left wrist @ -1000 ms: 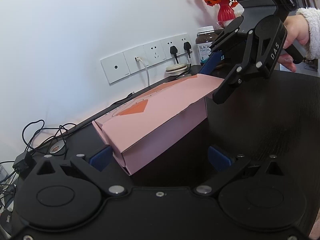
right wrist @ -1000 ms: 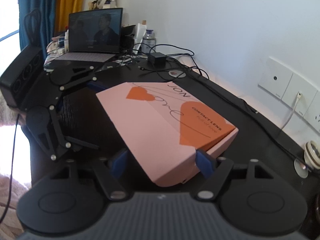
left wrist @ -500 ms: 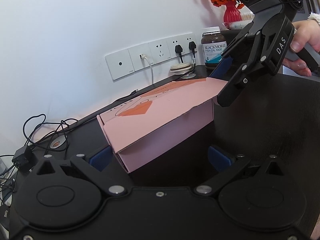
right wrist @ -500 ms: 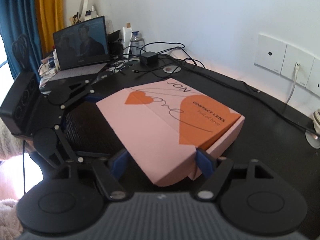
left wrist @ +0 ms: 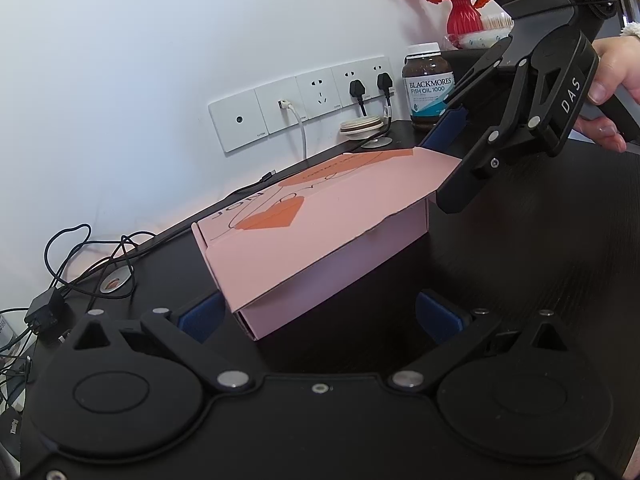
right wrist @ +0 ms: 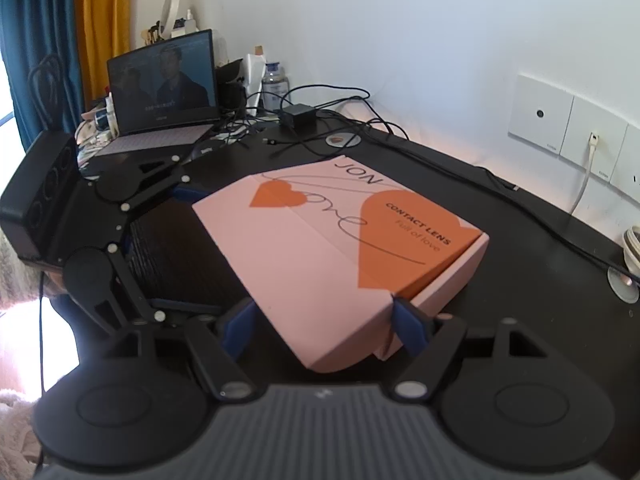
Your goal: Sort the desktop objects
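A pink cardboard box (left wrist: 320, 248) with orange hearts lies on the dark desk (left wrist: 540, 260). At its near right corner the lid stands lifted, off the box body. My right gripper (right wrist: 324, 328) is shut on that lid flap (right wrist: 320, 320), a blue pad against each edge. From the left wrist it shows as the right gripper (left wrist: 444, 172) at the box's far corner, held by a hand (left wrist: 612, 80). My left gripper (left wrist: 320, 316) is open wide. The box's other end sits between its fingers, close to the left pad (left wrist: 200, 316). The right wrist view has the left gripper (right wrist: 182, 248) at that end.
Along the wall are sockets (left wrist: 320, 96) with plugs, a fish oil bottle (left wrist: 430, 88), a red vase of orange flowers (left wrist: 462, 12) and a small round dish (left wrist: 362, 126). Tangled cables (left wrist: 80, 256) and an open laptop (right wrist: 160, 92) fill the far end of the desk.
The right gripper has rolled a little while keeping its hold on the lid. The box and the left gripper have hardly shifted.
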Motion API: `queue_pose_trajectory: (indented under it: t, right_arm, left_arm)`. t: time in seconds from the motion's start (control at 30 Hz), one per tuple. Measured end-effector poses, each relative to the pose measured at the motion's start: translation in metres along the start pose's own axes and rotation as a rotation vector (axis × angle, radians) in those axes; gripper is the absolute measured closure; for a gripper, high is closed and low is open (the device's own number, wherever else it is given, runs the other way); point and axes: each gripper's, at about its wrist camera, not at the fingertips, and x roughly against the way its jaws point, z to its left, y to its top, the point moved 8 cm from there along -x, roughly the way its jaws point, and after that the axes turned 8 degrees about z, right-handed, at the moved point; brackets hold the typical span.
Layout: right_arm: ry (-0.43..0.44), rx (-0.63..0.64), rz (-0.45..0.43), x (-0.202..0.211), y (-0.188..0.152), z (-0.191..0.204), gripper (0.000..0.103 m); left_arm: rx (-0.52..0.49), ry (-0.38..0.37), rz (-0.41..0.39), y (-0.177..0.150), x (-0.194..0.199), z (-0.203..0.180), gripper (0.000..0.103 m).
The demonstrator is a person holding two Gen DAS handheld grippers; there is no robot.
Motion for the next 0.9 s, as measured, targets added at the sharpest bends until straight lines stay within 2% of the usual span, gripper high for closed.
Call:
queue_pose_trajectory:
  t: [0.63, 0.9]
  right_arm:
    - [-0.017, 0.001, -0.016, 0.0002, -0.0024, 0.0027, 0.029]
    - [0.04, -0.067, -0.031, 0.0023, -0.0017, -0.0017, 0.029]
  left_arm:
    - [0.009, 0.0, 0.006, -0.0005, -0.0036, 0.0004, 0.0]
    - [0.021, 0.005, -0.004, -0.0008, -0.0023, 0.0019, 0.0]
